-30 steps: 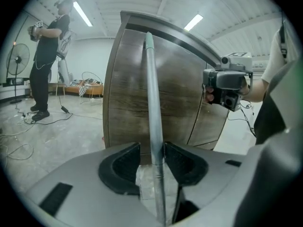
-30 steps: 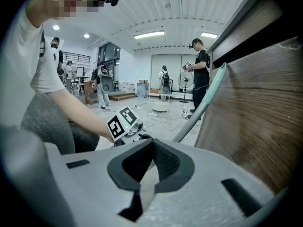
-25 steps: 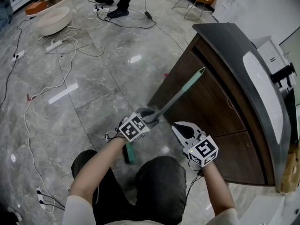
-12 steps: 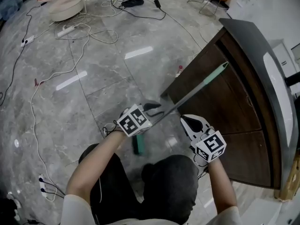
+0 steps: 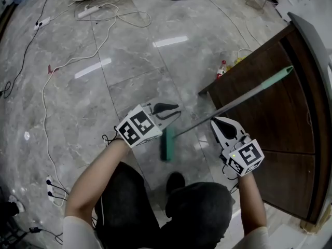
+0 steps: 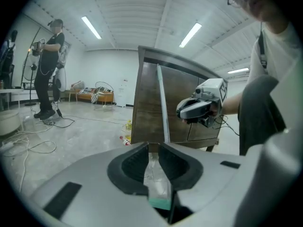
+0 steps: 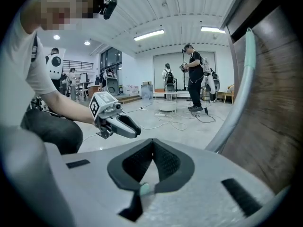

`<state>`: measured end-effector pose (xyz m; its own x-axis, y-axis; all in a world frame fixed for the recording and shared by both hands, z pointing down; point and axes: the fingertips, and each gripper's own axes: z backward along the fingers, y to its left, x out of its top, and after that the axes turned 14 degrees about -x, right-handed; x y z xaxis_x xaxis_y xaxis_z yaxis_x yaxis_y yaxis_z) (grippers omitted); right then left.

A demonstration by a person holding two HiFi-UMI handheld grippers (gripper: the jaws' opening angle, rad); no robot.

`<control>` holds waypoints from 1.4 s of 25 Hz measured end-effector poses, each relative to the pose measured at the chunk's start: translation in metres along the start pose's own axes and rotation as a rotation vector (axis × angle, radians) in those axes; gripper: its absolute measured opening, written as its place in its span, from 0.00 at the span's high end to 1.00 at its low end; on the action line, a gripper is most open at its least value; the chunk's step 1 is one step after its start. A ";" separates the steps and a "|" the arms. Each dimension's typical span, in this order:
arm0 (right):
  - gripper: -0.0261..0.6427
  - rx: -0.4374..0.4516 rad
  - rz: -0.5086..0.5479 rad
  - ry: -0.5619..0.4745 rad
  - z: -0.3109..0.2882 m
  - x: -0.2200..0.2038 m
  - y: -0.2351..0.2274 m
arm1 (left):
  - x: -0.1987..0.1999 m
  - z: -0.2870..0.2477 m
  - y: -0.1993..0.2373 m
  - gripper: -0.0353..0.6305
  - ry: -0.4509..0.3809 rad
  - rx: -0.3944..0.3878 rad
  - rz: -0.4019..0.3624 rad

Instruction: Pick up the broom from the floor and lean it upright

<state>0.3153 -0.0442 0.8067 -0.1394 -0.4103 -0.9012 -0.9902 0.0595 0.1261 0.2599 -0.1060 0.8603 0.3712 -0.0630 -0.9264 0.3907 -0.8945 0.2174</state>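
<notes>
The broom stands with its green head [image 5: 166, 144] on the floor. Its grey handle [image 5: 244, 97] slants up to the right, and the green tip rests against the dark wooden cabinet [image 5: 270, 128]. My left gripper [image 5: 175, 110] is left of the handle and clear of it. Its jaws have just been closing to a narrow gap with nothing between them, and in the left gripper view [image 6: 153, 148] the handle [image 6: 162, 103] stands ahead. My right gripper [image 5: 217, 122] is shut and empty just below the handle. In the right gripper view [image 7: 152, 143] the handle [image 7: 241, 74] passes on the right.
Loose cables [image 5: 104, 14] and a power strip [image 5: 85, 10] lie on the marble floor at the back. A small bottle [image 5: 222, 69] stands at the cabinet's corner. The wearer's knees and shoe [image 5: 176, 183] are under the grippers. People stand far off [image 7: 194, 79].
The left gripper has come off the handle and moved left, its jaws narrowing. The broom stays leaning on the cabinet. The right gripper has sunk a little beside the handle.
</notes>
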 end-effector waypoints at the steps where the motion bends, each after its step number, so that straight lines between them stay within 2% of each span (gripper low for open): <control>1: 0.96 0.007 -0.002 -0.004 -0.004 -0.001 0.003 | -0.003 0.005 0.000 0.86 -0.002 -0.001 -0.005; 7: 0.96 0.049 -0.002 -0.006 -0.030 -0.025 0.024 | -0.040 0.034 0.005 0.88 -0.026 0.033 -0.052; 14: 0.96 0.100 -0.005 -0.004 -0.047 -0.060 0.038 | -0.091 0.043 -0.004 0.90 -0.023 0.049 -0.024; 19: 0.96 0.131 -0.050 0.033 -0.057 -0.054 0.042 | -0.095 0.061 -0.015 0.93 -0.006 0.088 0.040; 23: 0.96 0.140 -0.072 0.083 -0.040 -0.023 0.051 | -0.070 0.093 -0.043 0.93 -0.035 0.129 0.142; 28: 0.96 0.112 -0.122 0.151 0.002 0.034 0.051 | -0.018 0.142 -0.086 0.94 -0.055 0.201 0.258; 35: 0.96 0.117 -0.129 0.216 0.078 0.135 0.064 | 0.081 0.204 -0.145 0.94 -0.051 0.266 0.318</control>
<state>0.2332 -0.0247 0.6610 -0.0216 -0.6052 -0.7958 -0.9946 0.0939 -0.0445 0.0615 -0.0718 0.6906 0.3939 -0.3703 -0.8413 0.0296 -0.9097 0.4142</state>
